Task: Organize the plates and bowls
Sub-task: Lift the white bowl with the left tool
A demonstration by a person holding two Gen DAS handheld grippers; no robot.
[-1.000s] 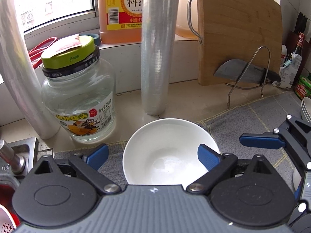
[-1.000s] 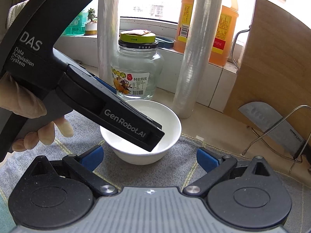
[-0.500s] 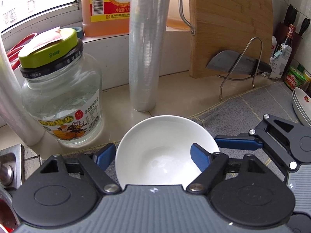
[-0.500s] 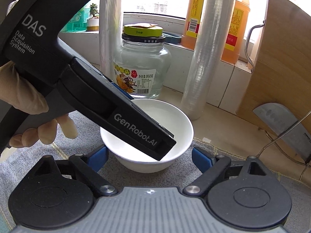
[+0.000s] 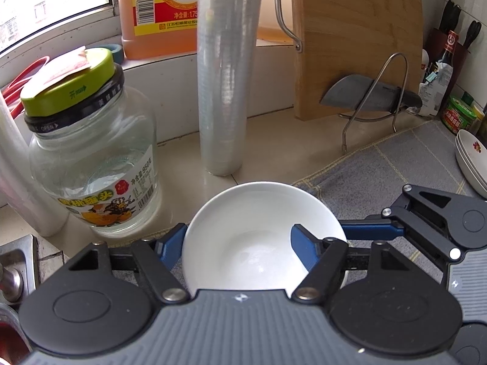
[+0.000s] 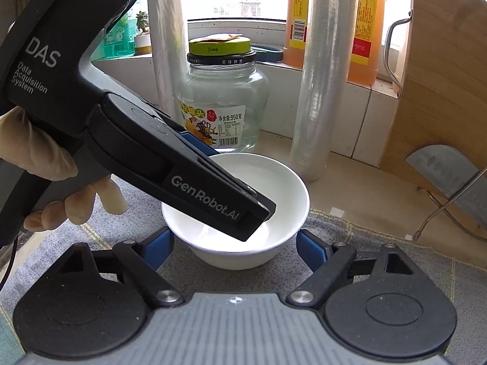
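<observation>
A white bowl (image 5: 252, 231) sits on a grey mat (image 5: 395, 164); it also shows in the right wrist view (image 6: 274, 194). My left gripper (image 5: 237, 243) straddles the bowl's left wall, one blue finger (image 5: 172, 245) outside the rim and the other (image 5: 304, 248) inside the bowl, closing on the wall. My right gripper (image 6: 234, 248) is open just in front of the bowl, a finger either side of its base, not touching. A stack of white plates (image 5: 470, 158) lies at the far right.
A glass jar with a green lid (image 5: 91, 164), two cling-film rolls (image 5: 225, 76), an orange bottle (image 5: 158, 9), and a wooden cutting board (image 5: 356, 39) with a cleaver on a wire rack (image 5: 365, 97) stand behind the bowl. A sink edge (image 5: 15, 261) lies left.
The left gripper has narrowed; its right finger moved from outside the rim to inside the bowl. The right gripper moved closer to the bowl.
</observation>
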